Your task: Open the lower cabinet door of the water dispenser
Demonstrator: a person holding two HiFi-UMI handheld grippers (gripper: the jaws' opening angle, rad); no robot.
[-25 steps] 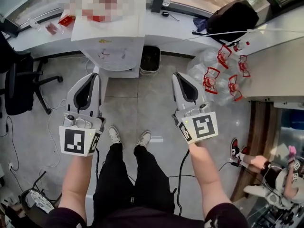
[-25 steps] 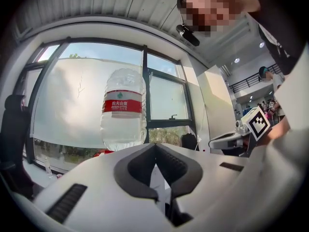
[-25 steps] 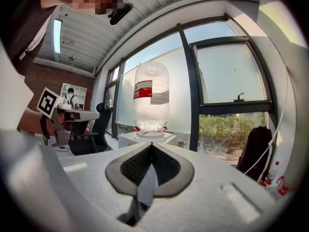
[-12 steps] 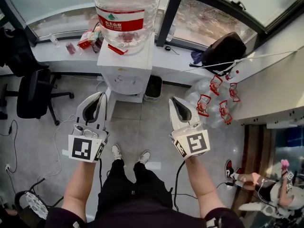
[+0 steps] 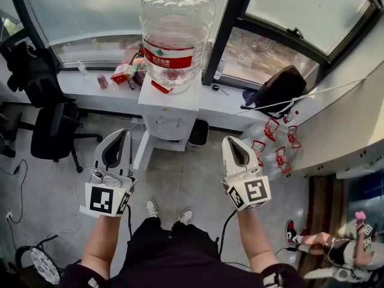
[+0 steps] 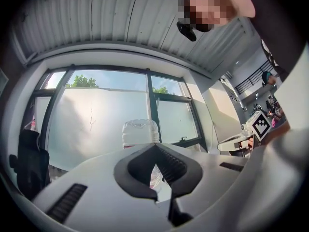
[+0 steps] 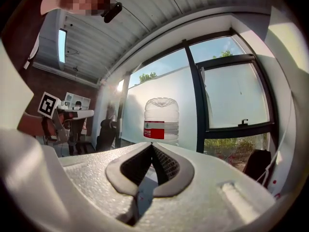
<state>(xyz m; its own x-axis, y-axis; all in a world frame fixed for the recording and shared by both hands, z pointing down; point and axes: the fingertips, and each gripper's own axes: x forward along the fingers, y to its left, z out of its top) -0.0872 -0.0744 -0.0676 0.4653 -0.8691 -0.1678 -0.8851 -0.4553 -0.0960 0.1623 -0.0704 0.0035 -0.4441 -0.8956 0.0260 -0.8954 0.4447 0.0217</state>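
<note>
Water dispenser [image 5: 170,110], white and topped with a large clear bottle [image 5: 177,35] bearing a red label, stands on the floor against the window ledge [image 5: 90,92], at 12 o'clock from the person's shoes [image 5: 151,207]. From the head view its front is seen steeply from above, so the lower cabinet door is too foreshortened to make out. The left gripper [image 5: 124,132] hangs in the air at 7 o'clock of the dispenser, and the right gripper [image 5: 227,140] at 5 o'clock; both are well apart from it and point towards the window. In each gripper view the ribbed pads meet at their tips with nothing pinched between them, and the bottle shows beyond them. A black office chair [image 5: 57,131] stands at 9 o'clock of the dispenser, and a dark waste bin [image 5: 198,134] sits just beside its base at 4 o'clock. Empty bottles with red handles [image 5: 273,143] lie at 4 o'clock, farther out, and a black backpack [image 5: 281,89] rests on the ledge at 2 o'clock.
</note>
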